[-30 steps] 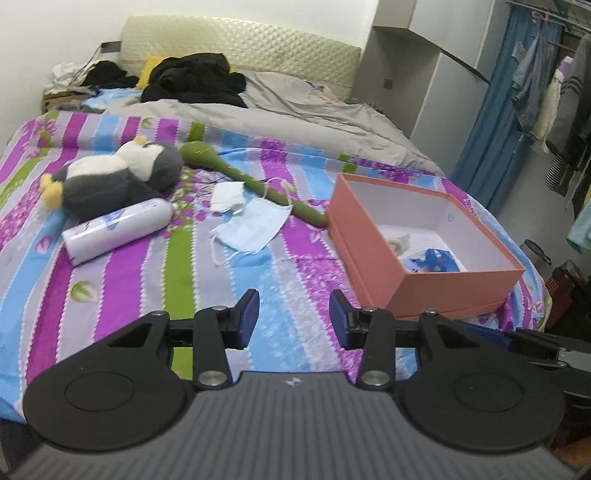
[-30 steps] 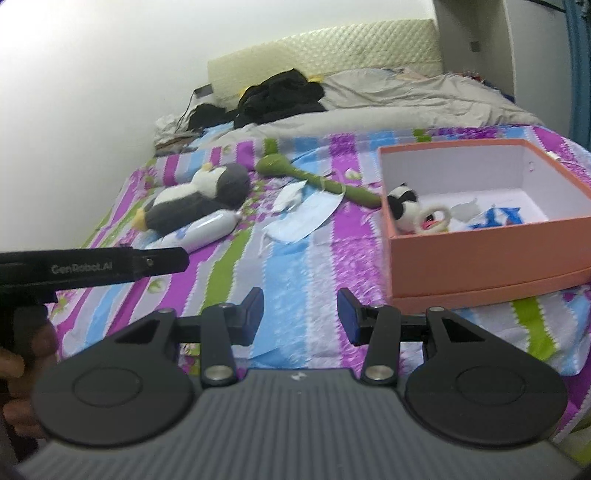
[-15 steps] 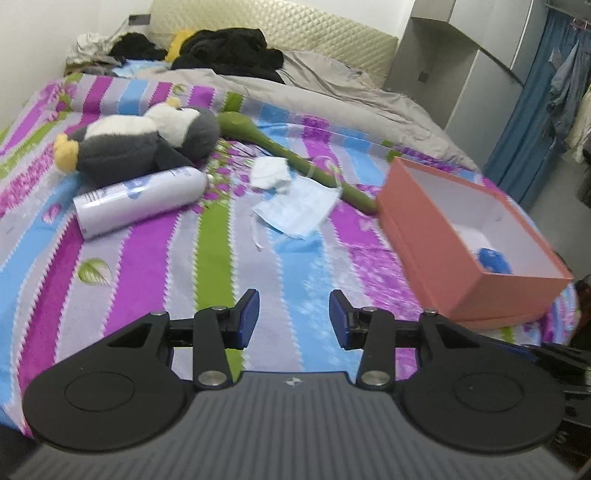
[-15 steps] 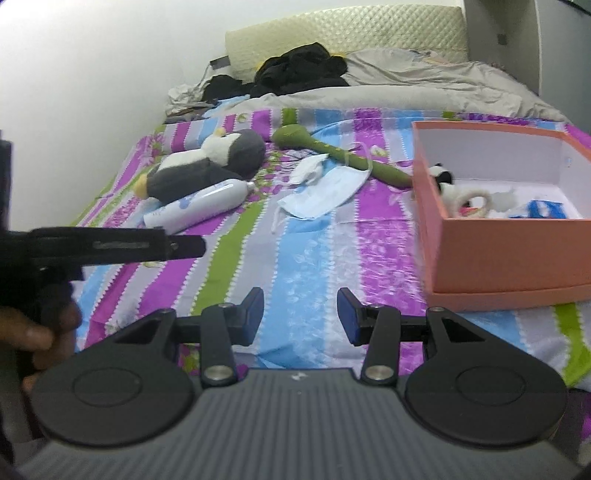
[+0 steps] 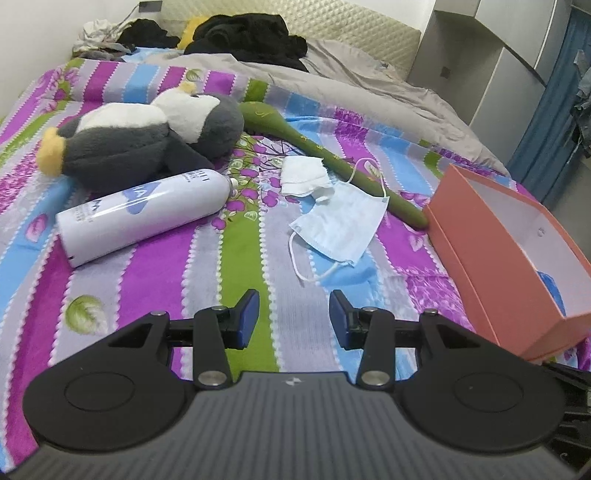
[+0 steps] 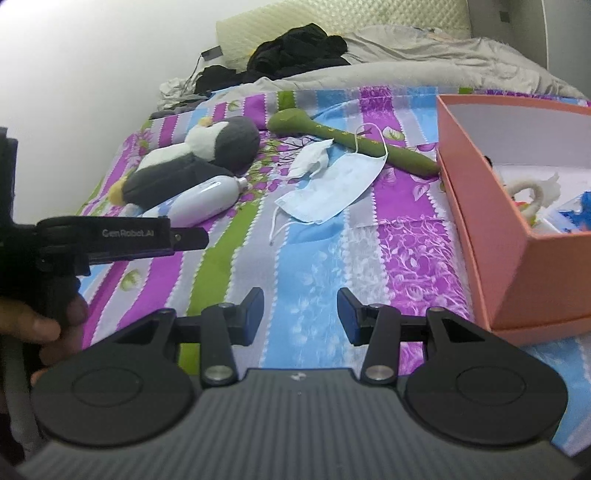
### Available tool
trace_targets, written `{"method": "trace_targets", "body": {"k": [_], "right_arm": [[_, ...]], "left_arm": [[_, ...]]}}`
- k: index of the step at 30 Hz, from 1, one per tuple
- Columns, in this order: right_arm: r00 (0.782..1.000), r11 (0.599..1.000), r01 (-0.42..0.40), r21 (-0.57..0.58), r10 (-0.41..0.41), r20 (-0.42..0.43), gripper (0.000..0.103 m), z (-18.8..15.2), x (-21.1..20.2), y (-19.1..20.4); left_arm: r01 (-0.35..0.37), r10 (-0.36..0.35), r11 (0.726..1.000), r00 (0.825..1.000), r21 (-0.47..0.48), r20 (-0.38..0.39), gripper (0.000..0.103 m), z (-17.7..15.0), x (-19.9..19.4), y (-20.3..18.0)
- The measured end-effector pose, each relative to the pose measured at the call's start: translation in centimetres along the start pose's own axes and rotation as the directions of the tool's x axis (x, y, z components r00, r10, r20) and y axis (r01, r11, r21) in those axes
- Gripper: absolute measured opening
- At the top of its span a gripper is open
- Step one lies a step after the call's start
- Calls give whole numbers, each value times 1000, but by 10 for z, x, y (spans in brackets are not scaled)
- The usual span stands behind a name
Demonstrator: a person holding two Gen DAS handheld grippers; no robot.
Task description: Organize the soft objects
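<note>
The only writing I can read is "GenRobot.AI" in pale letters along the side of my left tool (image 6: 110,236), seen from the right wrist camera; the white spray bottle (image 5: 146,216) carries blue lettering and a blue mountain-like mark, but I cannot make the words out. My left tool (image 5: 293,319) hangs above the striped bedspread (image 5: 155,280) with its blue-padded fingers spread and nothing between them, and my right tool (image 6: 301,315) is likewise spread wide and empty, just beside the near corner of the orange box (image 6: 491,221). The soft things lie ahead of me: a grey-and-white plush penguin (image 5: 144,142) on its side, touching the spray bottle that lies below it; a crumpled white mask (image 5: 304,175) next to a light blue face mask (image 5: 341,223), whose ear loop is draped over a long green plush stick (image 5: 321,149) that runs diagonally to the orange box (image 5: 491,254). Inside the box I see a small cream plush ring (image 6: 532,192) and something blue, too cut off to name. Nothing lies between my tools and the masks. Further back, a grey duvet (image 5: 351,85) and a heap of black clothes (image 5: 251,37) sit against the quilted beige headboard (image 5: 369,29), with a grey wardrobe (image 5: 498,66) and a blue curtain (image 5: 554,103) at the right.
</note>
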State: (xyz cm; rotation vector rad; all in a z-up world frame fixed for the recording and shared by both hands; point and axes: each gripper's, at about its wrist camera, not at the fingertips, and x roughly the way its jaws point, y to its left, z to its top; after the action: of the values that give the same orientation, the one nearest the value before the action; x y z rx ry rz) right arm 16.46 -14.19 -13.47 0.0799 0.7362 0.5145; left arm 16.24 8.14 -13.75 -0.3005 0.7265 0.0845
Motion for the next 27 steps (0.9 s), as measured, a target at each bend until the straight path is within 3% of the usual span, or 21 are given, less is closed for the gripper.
{"method": "trace_targets", "body": {"k": [19,27], "right_arm": [[999,998,30,55,-29,-14,47,54,121,-34],[999,996,25,83,-22,-26,47,63,156,-43]], "left_arm": [[93,-92,995,995,35,-42,48,59,134,16],[149,-147,988,988,49,-38,56,90,179,7]]}}
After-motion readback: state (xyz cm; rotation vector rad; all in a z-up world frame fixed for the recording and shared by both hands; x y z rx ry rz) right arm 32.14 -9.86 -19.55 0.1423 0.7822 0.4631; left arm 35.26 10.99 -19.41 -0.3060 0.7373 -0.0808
